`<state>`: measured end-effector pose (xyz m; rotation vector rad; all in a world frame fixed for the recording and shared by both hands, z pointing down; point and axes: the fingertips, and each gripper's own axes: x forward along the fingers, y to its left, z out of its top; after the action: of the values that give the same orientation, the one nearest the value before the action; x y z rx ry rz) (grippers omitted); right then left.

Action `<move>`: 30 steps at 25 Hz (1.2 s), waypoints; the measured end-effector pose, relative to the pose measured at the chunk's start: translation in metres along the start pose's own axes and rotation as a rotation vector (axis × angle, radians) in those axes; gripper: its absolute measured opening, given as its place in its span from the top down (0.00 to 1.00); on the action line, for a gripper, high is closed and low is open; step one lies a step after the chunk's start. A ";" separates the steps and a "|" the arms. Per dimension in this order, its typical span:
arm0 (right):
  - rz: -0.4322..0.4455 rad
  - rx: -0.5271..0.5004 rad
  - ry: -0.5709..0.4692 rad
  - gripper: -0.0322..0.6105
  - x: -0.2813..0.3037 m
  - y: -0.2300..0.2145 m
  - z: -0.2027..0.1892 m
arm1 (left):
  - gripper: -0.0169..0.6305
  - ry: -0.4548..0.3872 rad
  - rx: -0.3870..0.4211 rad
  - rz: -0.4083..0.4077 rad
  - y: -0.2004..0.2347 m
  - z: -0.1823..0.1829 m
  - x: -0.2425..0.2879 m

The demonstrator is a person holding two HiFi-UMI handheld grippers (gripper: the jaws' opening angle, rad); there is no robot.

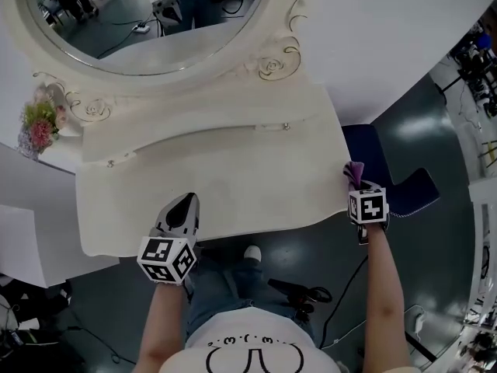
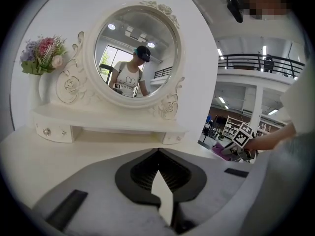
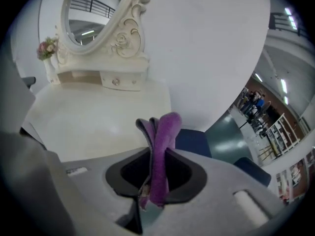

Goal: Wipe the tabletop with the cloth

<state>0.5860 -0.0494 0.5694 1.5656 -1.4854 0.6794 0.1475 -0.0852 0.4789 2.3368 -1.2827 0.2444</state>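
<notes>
One broad cream surface point(image 1: 256, 177) fills the middle of the head view, with an oval mirror point(image 1: 147, 22) in a carved frame at its back and a low shelf point(image 1: 194, 134) under the mirror. A dark blue seat point(image 1: 373, 162) stands on the floor just beside the surface's right edge; only the head view and the right gripper view show it. The left gripper view alone faces the mirror square on, with a person reflected in the glass.

Over the front edge, left of centre, lies the left gripper point(image 1: 185, 202), pointing toward the mirror. Its own view shows its jaws closed tip to tip with nothing between them.

At the right front corner is the right gripper point(image 1: 356, 186), well apart from the left one. Flowers point(image 1: 39, 127) stand at the far left end of the shelf.

A purple cloth point(image 1: 354, 173) sticks up from the right gripper at that corner. In the right gripper view the jaws are clamped on it, and its folds point(image 3: 160, 156) rise upright past the tips. Whether it touches the surface cannot be told.
</notes>
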 end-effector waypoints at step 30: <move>0.052 0.066 0.150 0.84 0.009 0.072 -0.010 | 0.98 -0.024 -0.006 0.047 0.044 0.000 -0.051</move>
<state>0.5191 -0.0402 0.5972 1.4954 -1.4087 0.8643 0.0830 -0.0672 0.4735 2.3134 -1.3489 0.2281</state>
